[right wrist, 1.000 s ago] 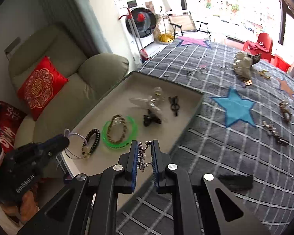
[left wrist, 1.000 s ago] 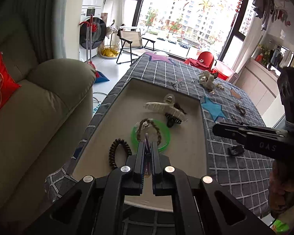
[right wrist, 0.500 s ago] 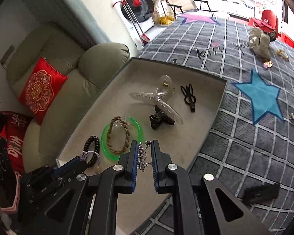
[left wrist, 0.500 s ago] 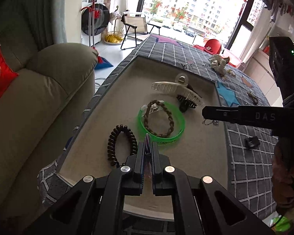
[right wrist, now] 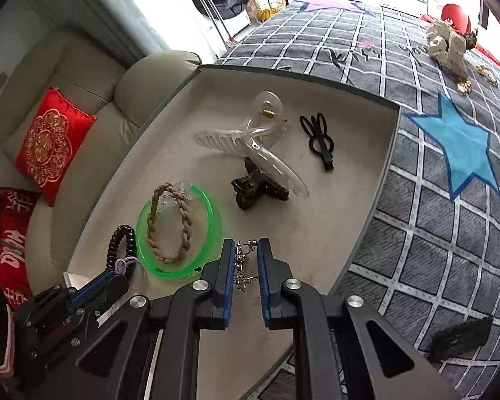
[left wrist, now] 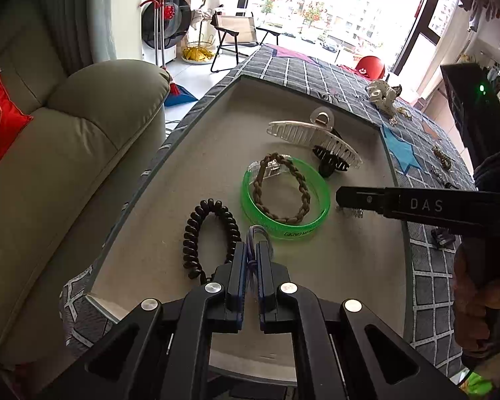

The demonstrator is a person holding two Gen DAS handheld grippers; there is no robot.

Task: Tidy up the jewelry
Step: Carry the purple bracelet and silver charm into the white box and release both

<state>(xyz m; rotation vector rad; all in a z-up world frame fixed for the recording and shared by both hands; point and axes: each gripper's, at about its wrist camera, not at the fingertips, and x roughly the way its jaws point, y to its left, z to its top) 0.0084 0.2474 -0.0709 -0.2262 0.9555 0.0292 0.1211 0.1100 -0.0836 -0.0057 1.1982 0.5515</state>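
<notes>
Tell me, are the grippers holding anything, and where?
Yes. The left gripper pinches a thin purple hair tie near one end of its loop. The right gripper clamps a bunched silver chain.

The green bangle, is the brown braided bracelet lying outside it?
No, the brown braided bracelet lies mostly inside the green bangle, on the beige tray.

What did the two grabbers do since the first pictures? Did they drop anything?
Both came down closer over the beige tray. The left gripper kept its purple hair tie, now low beside the black coil tie. The right gripper still holds its silver chain, next to the green bangle. Nothing was dropped; the tray's pieces stayed put.
</notes>
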